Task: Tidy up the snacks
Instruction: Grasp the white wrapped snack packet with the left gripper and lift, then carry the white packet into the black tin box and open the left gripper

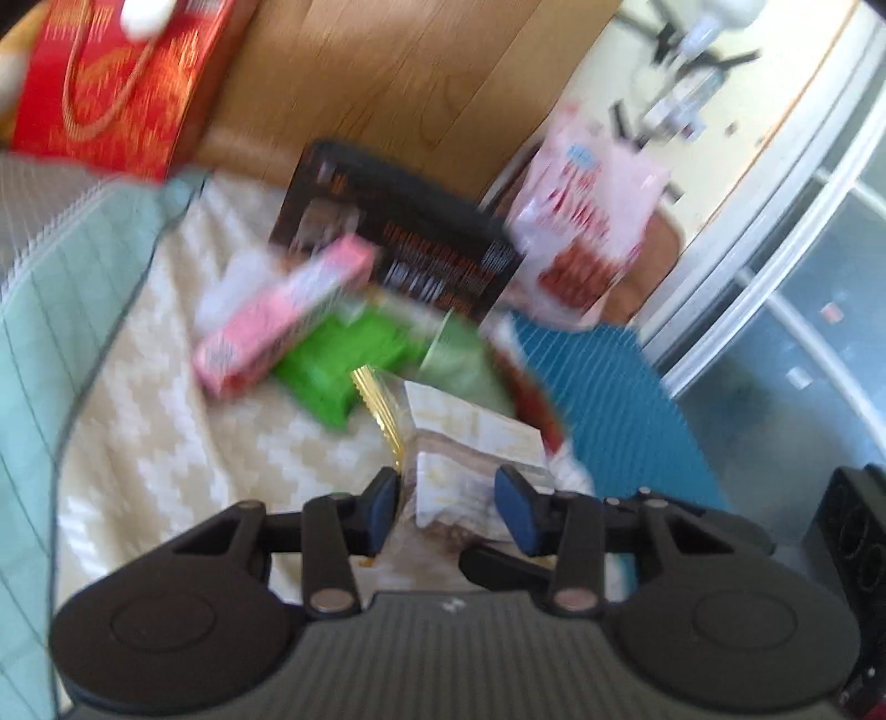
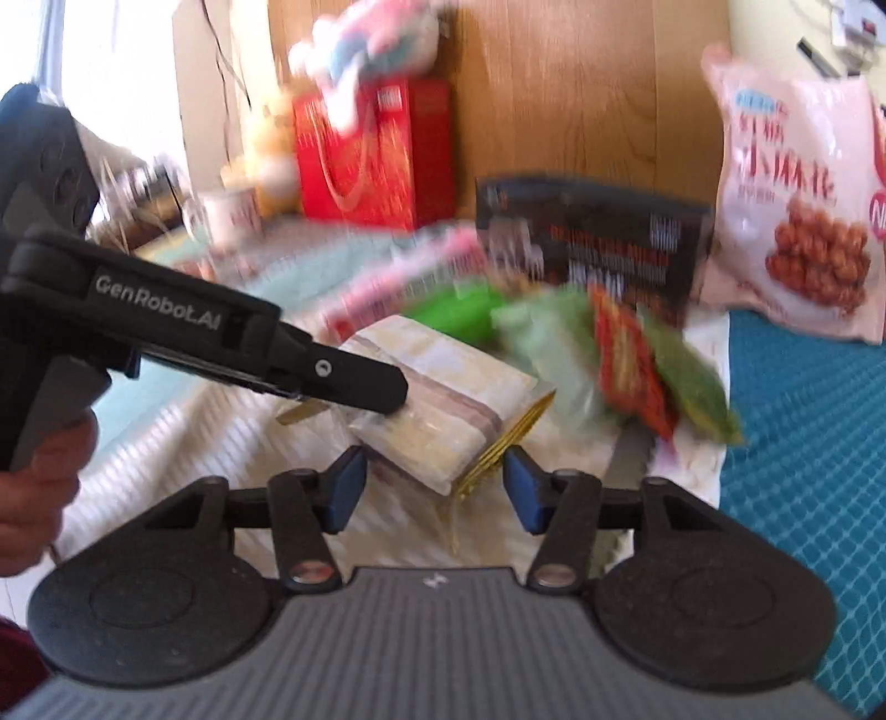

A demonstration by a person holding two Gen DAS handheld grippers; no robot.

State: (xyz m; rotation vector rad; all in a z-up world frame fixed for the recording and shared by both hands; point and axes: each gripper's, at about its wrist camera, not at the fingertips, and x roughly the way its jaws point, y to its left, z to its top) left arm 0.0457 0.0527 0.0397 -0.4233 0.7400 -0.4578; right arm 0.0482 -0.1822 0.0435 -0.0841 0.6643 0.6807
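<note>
The left tool (image 1: 446,507) grips a cream snack packet (image 1: 470,454), which also sits between the right tool's (image 2: 434,487) wide-apart fingers.

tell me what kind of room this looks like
Probably a lived-in home room, maybe a bedroom: snacks lie on a patterned cloth over soft bedding, with a red gift bag and plush toy against wood panelling.

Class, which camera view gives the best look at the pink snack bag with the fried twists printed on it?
The right wrist view: the pink snack bag stands large at the right, print and picture fairly readable, though the frame edge cuts it. In the left wrist view the bag is smaller and smeared by motion blur, its print unreadable.
</note>
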